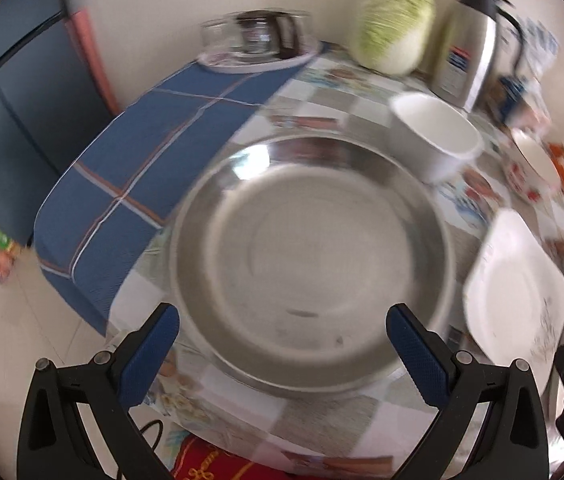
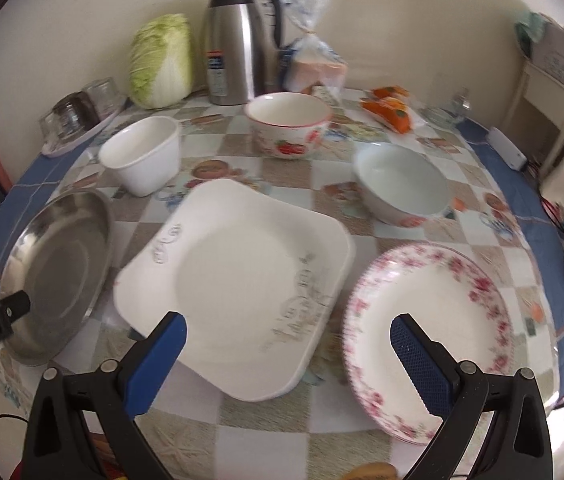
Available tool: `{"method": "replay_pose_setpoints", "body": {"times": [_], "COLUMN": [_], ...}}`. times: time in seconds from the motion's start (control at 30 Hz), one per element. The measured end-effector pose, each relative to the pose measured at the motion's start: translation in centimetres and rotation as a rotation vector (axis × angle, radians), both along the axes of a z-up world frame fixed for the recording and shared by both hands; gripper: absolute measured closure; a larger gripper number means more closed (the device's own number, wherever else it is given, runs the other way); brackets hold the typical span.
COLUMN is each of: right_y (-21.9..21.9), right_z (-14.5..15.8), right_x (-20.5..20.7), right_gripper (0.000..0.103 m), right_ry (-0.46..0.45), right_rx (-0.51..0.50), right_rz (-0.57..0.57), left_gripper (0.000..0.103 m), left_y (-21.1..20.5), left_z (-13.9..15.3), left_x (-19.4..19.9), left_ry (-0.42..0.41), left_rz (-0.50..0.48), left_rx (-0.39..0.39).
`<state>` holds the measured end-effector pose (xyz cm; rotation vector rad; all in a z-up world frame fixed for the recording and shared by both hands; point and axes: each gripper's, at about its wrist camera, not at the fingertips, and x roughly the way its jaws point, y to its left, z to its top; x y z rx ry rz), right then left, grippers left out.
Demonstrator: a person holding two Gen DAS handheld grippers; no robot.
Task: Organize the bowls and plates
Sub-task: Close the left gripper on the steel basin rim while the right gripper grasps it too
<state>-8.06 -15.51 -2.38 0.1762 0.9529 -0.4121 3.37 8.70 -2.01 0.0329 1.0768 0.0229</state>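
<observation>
Left gripper (image 1: 282, 344) was spread wide and empty, hovering over the near rim of the steel plate (image 1: 310, 248); right gripper (image 2: 288, 354) likewise released, holding nothing, poised above the gap between the square white plate (image 2: 238, 280) and the floral plate (image 2: 430, 320). All three plates lay flat along the near edge of the table (image 2: 266, 408), steel toward its left edge, floral toward its right, square between; none stacked yet.

Farther back stood the plain white bowl (image 2: 144, 152), the strawberry bowl (image 2: 288, 128) and the pale bowl (image 2: 402, 184), well apart from one another; against the wall at the far edge, a cabbage (image 2: 162, 60) and a steel thermos (image 2: 238, 40).

Judgement: the step in hand looked like picking a first plate for stacking. To do it well, one finger should slide under a raised rim and the other close on top; the steel rim looked thin and slippery, so a square, deep bite seemed wise.

Left view alone showed the steel plate's whole interior, though motion-blurred; right view alone showed the floral plate whole, the pale bowl, and the left gripper's dark tip over the steel rim.
</observation>
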Motion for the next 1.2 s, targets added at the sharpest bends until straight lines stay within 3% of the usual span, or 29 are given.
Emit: {"method": "replay_pose_setpoints", "body": {"times": [0.17,0.33,0.87,1.0,1.2], "right_y": [1.7,3.4,6.9,7.7,8.5], "right_z": [-0.3,-0.5,-1.7,-2.4,-2.9], "right_x": [1.8,3.8,9.5,10.6,11.9], "right_gripper": [0.000,0.000,0.000,0.000,0.000], "right_ry": [-0.013,-0.033,-0.074,-0.068,-0.059], "right_rx": [0.019,0.022,0.033,0.055,0.054], "right_rz": [0.053,0.109,0.222,0.254,0.276], "left_gripper": [0.000,0.000,0.000,0.000,0.000], "left_y": [4.0,6.6,9.1,9.0,8.9], "left_z": [-1.0,-2.0,-3.6,-4.1,-4.6], "left_x": [0.9,1.3,2.3,2.8,3.1], "left_ry": [0.003,-0.007,-0.081,-0.062,-0.049], "left_rz": [0.108,0.155,0.178,0.149,0.140], "left_rx": [-0.083,-0.149,-0.221,-0.290,-0.300]}}
